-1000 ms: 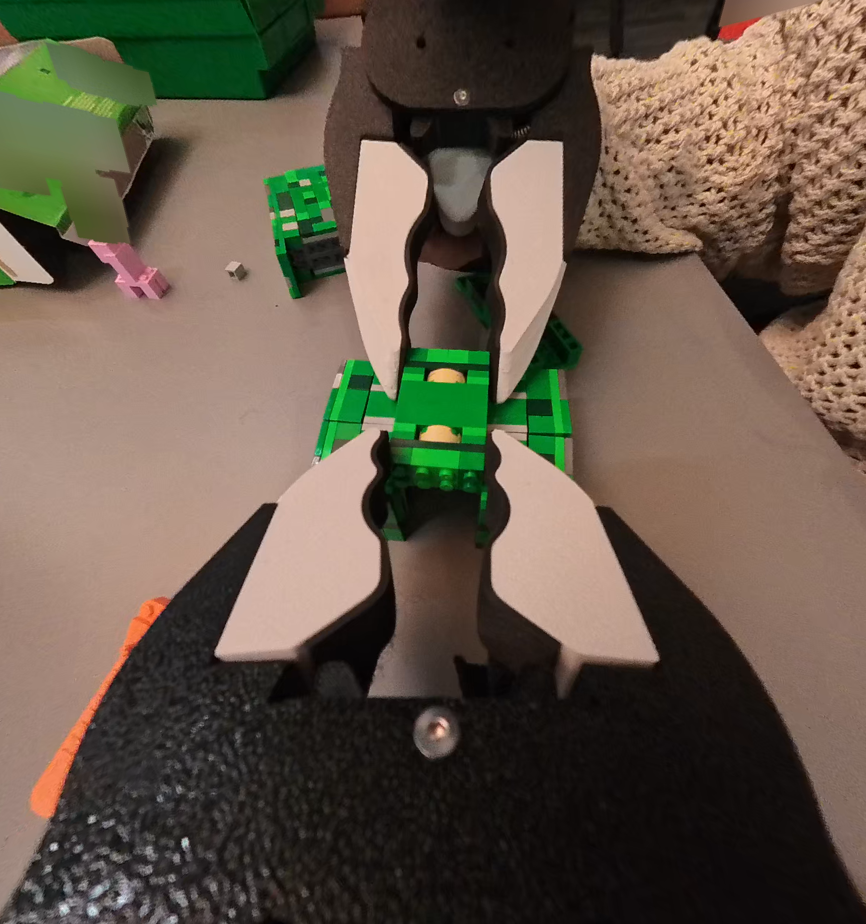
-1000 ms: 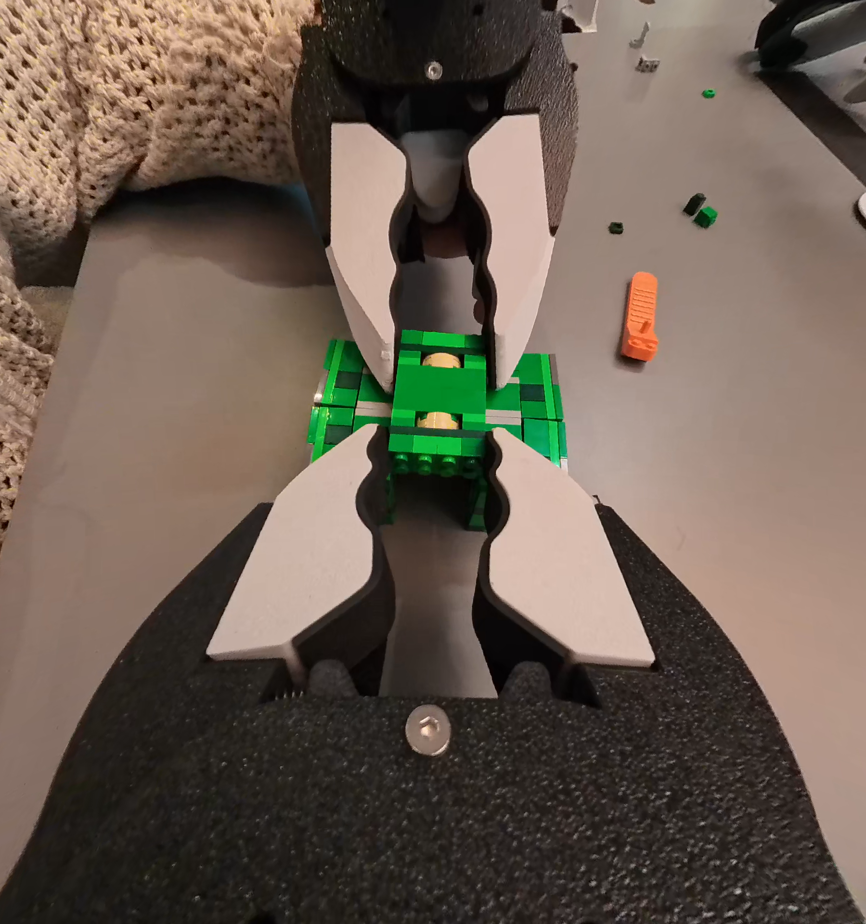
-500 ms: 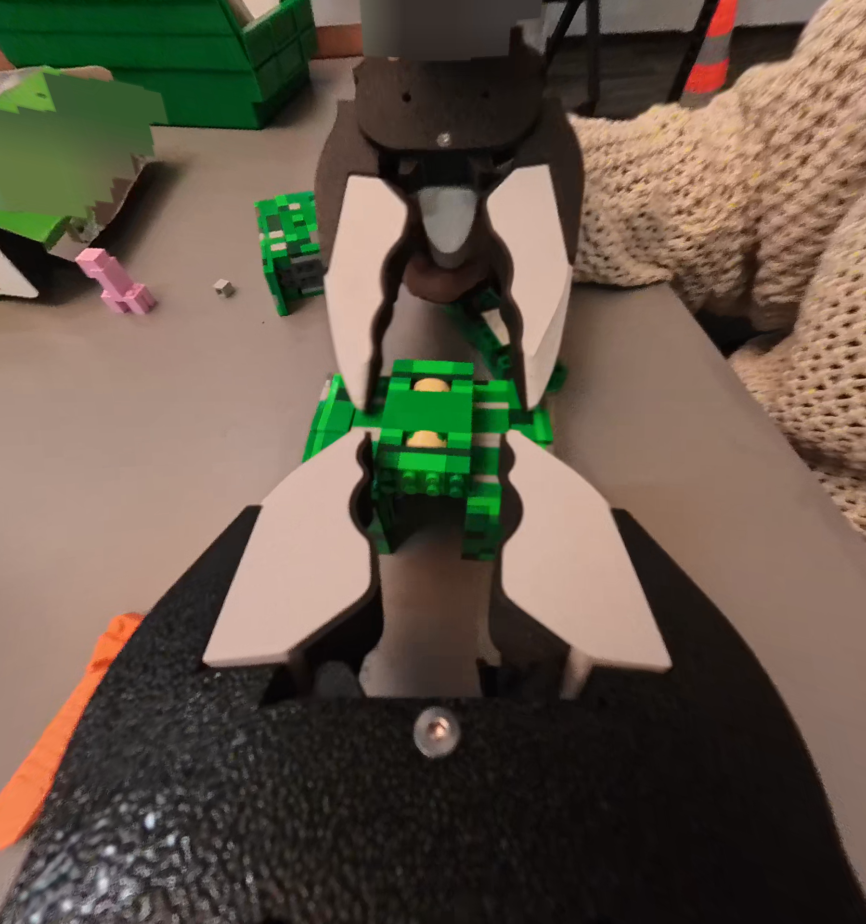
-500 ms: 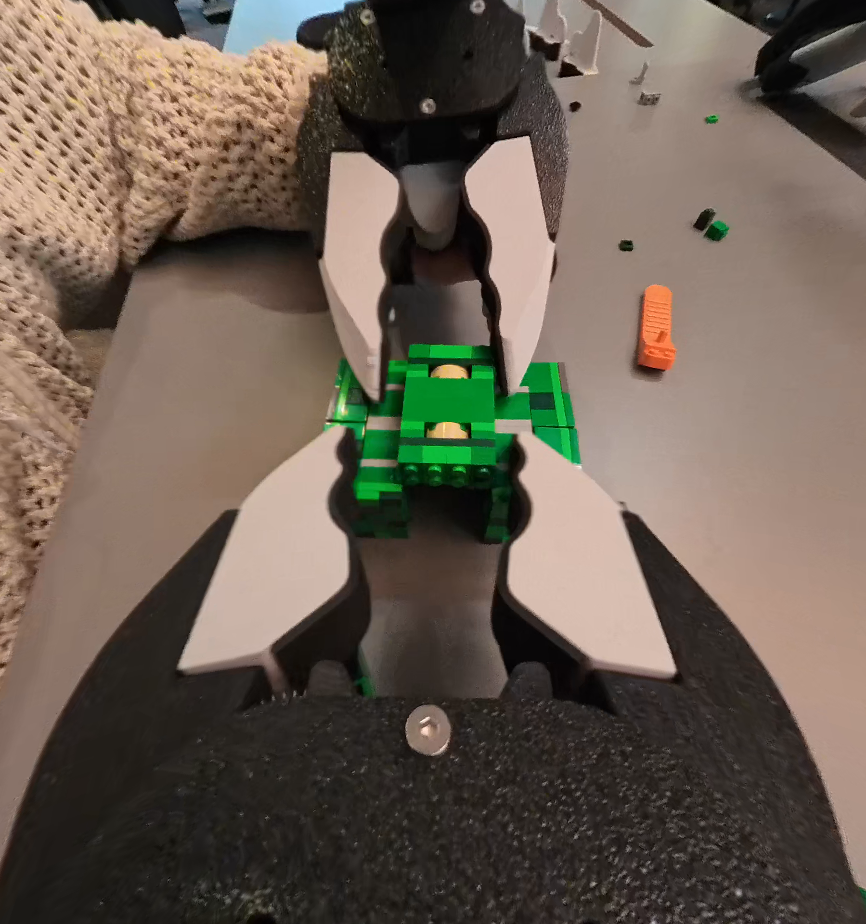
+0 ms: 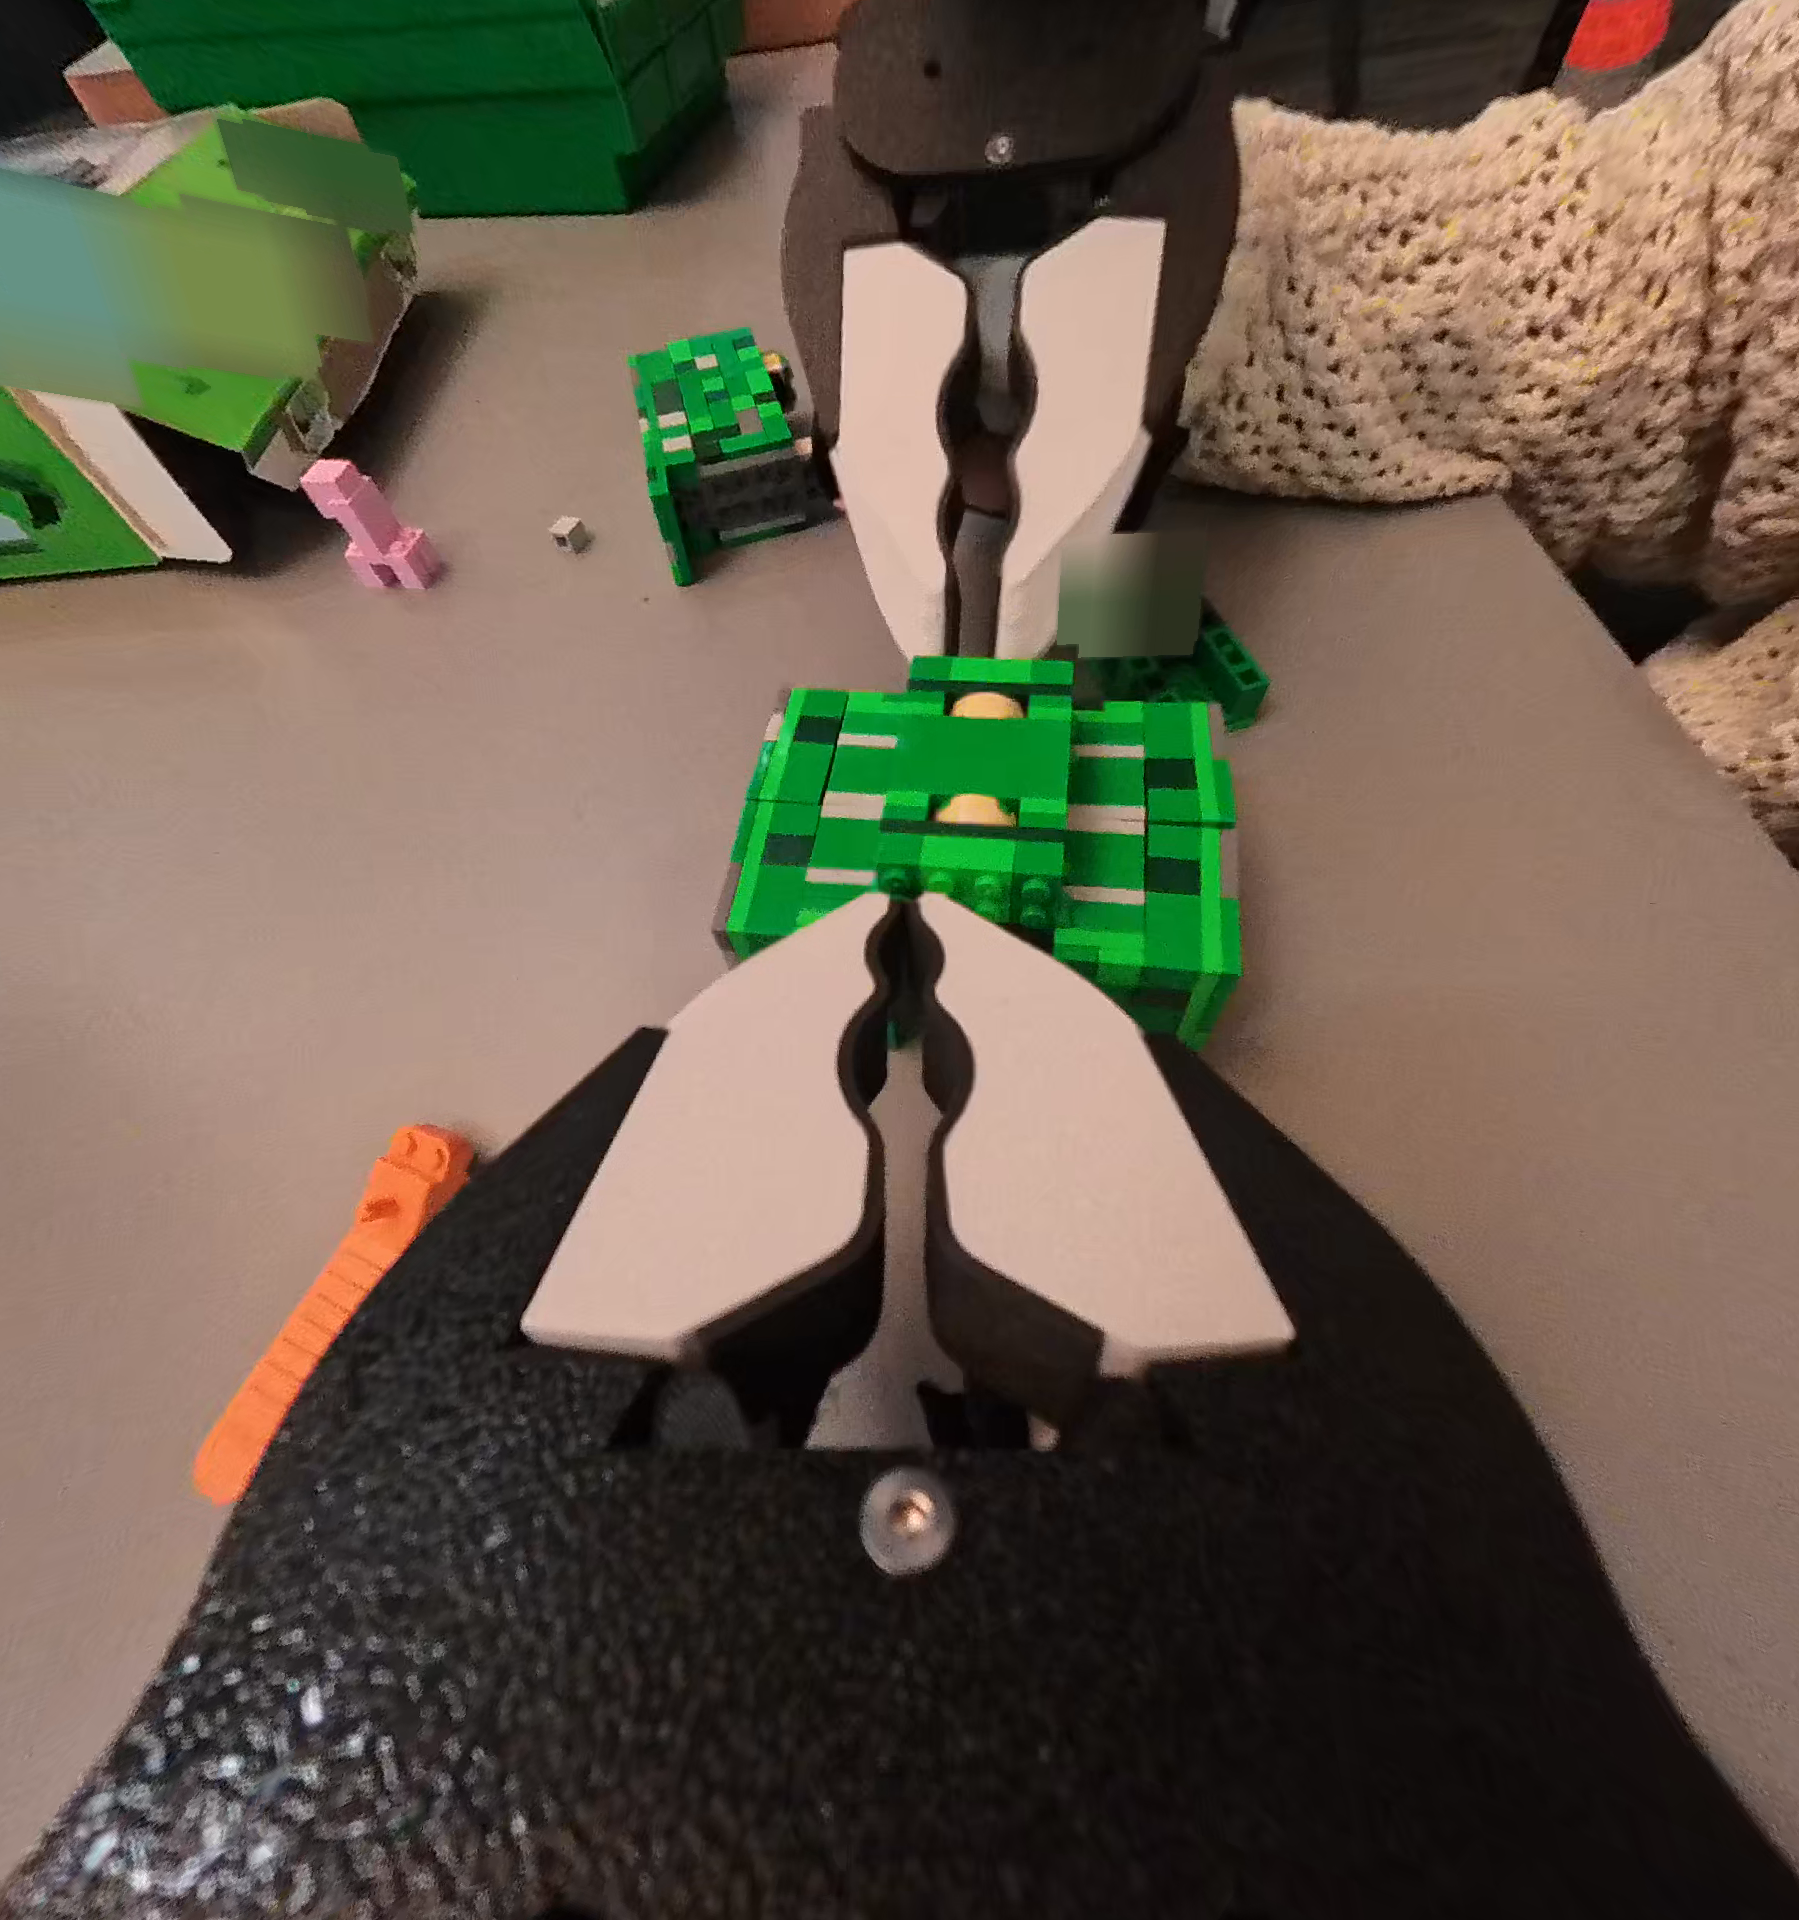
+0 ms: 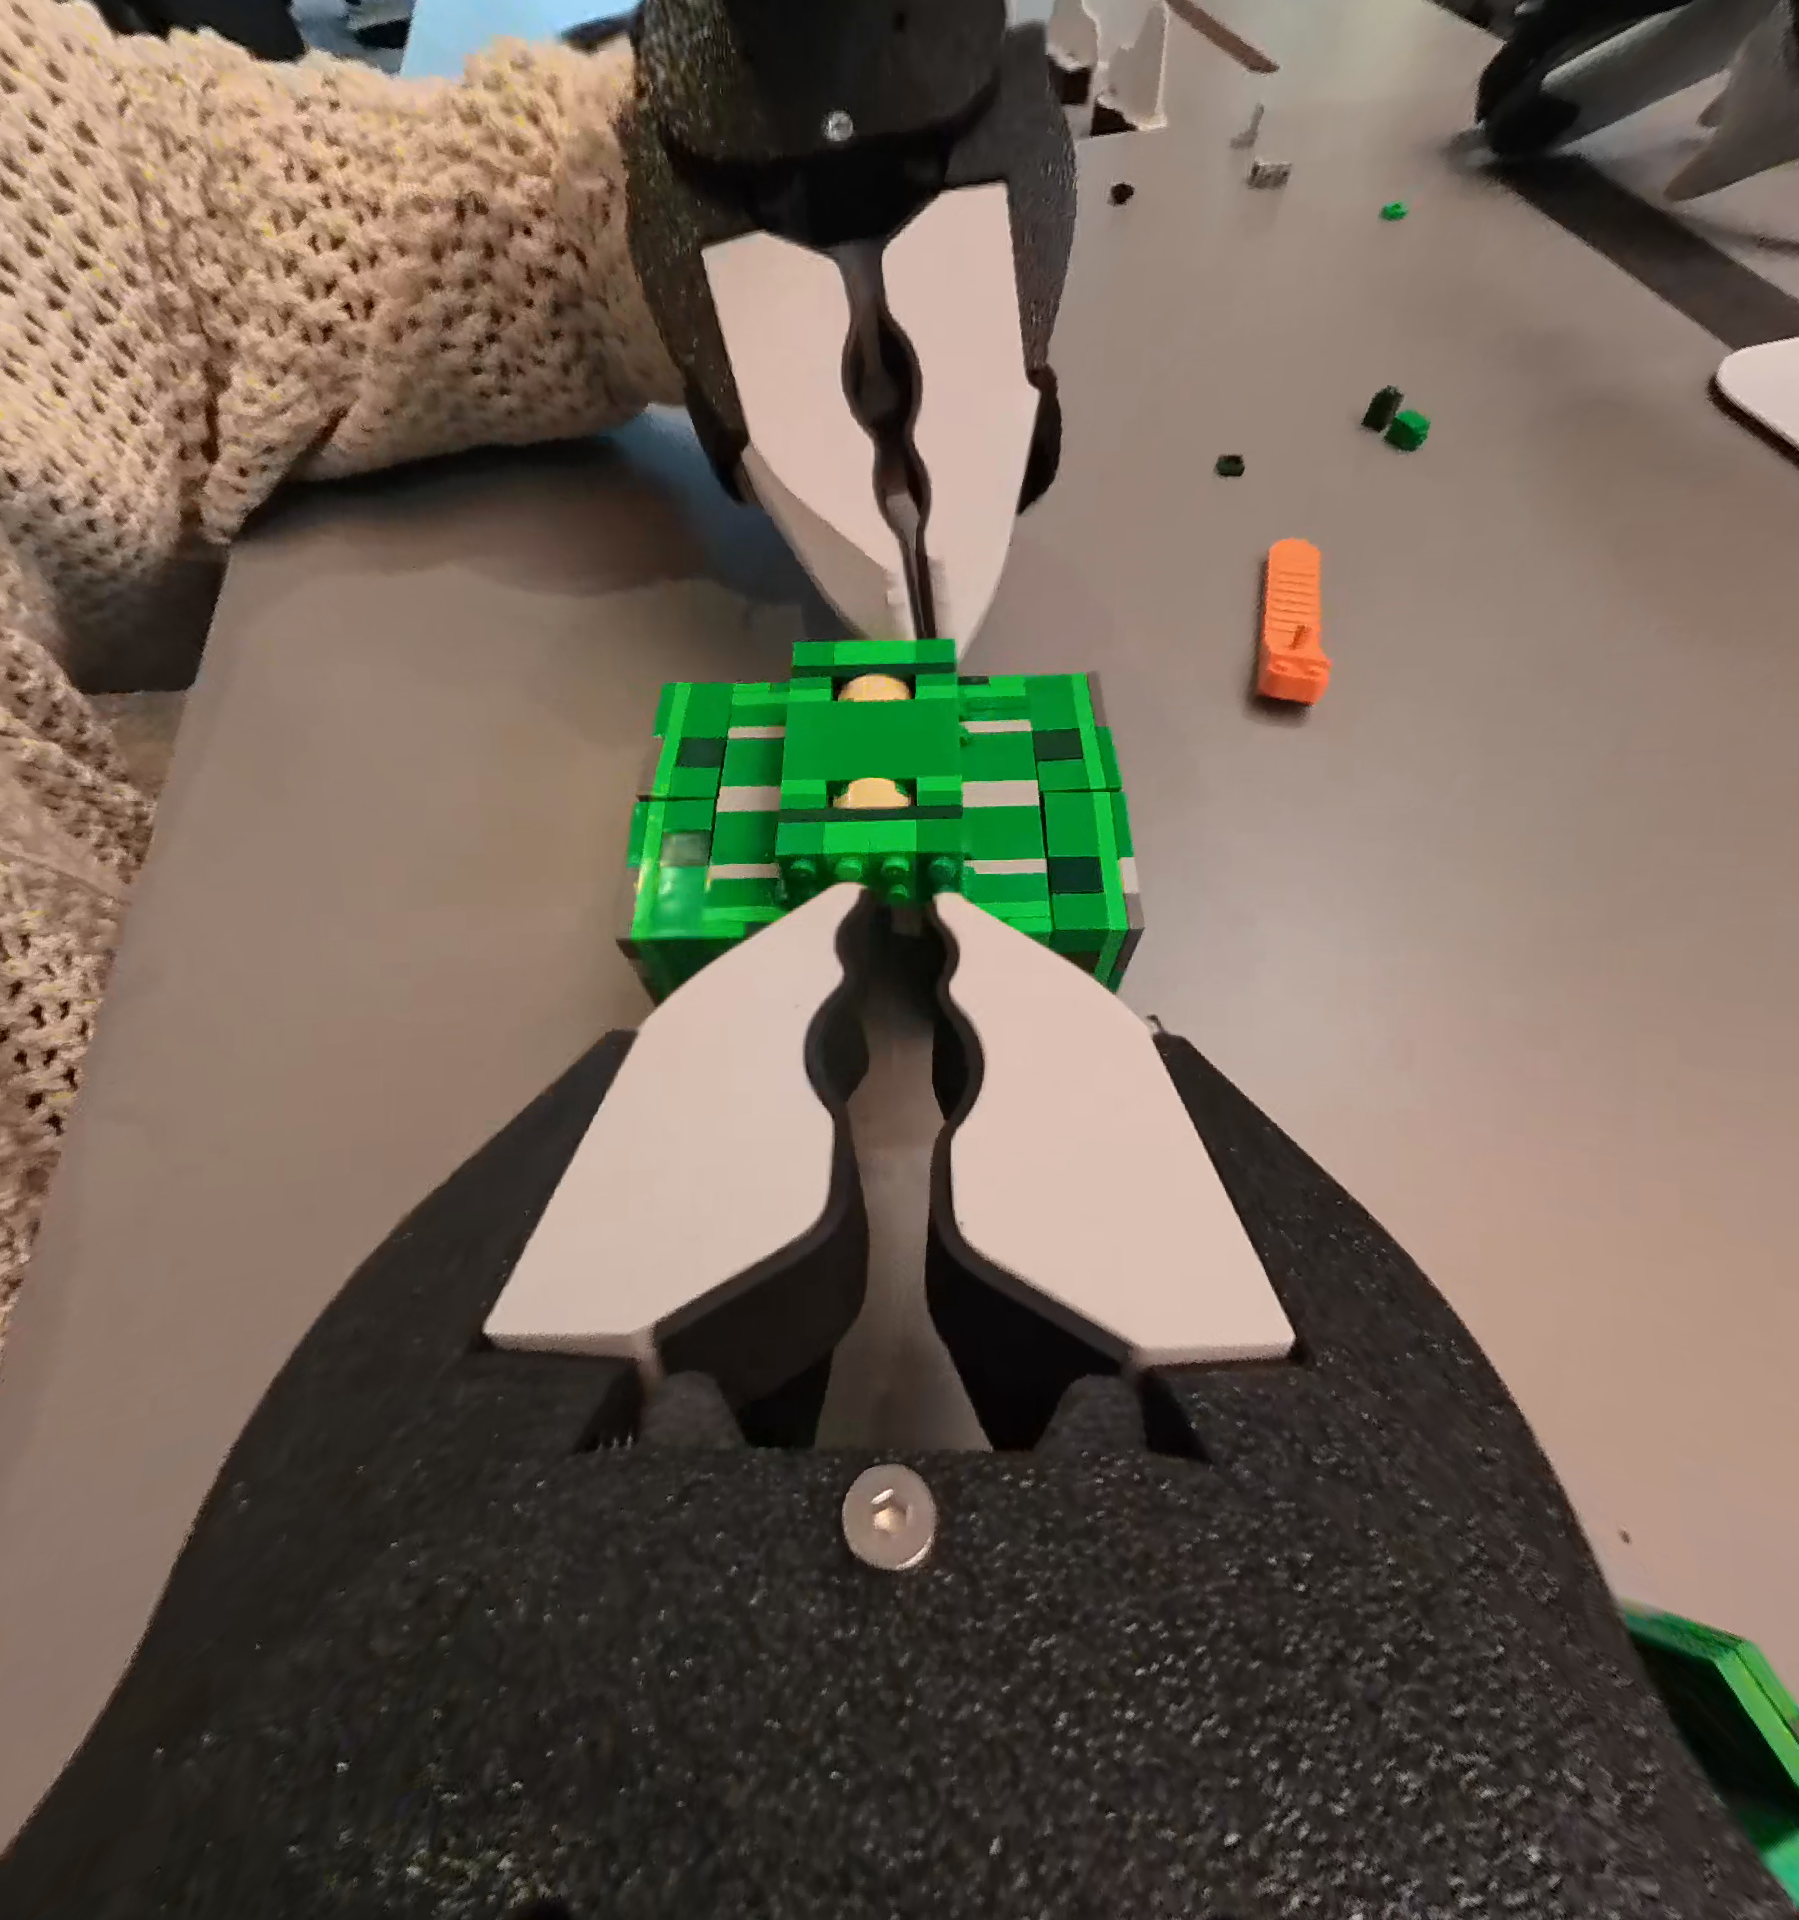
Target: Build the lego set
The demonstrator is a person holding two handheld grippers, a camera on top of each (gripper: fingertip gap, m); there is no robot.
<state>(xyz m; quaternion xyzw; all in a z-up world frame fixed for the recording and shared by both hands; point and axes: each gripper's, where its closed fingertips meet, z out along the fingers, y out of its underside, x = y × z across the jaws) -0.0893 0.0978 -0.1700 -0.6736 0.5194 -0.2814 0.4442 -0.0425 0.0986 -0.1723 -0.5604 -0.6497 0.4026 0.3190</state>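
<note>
A green Lego build [image 5: 978,769] with two tan round pieces on top stands on the grey table; it also shows in the right wrist view [image 6: 874,748]. My left gripper [image 5: 900,906] is shut and empty, its tips at the near edge of the build's studded front. My right gripper [image 6: 895,902] faces it from the other side, closed to a narrow gap and empty, its tips at the build's edge. Each gripper shows in the other's view, beyond the build: the right one in the left wrist view [image 5: 973,629], the left one in the right wrist view [image 6: 916,623].
An orange brick separator [image 6: 1290,623] lies beside the build, partly under my left gripper [image 5: 334,1309]. A smaller green block build [image 5: 718,447], a pink figure [image 5: 375,530] and green boxes [image 5: 407,94] stand farther back. Loose green pieces [image 6: 1394,416] lie to one side. Knit sleeves [image 6: 199,312] border the table. About 6 centimetres separates my left fingertips from my right.
Both grippers, open around the build's raised middle block a second ago, have let go, drawn back off the build and closed. The build stays on the table.
</note>
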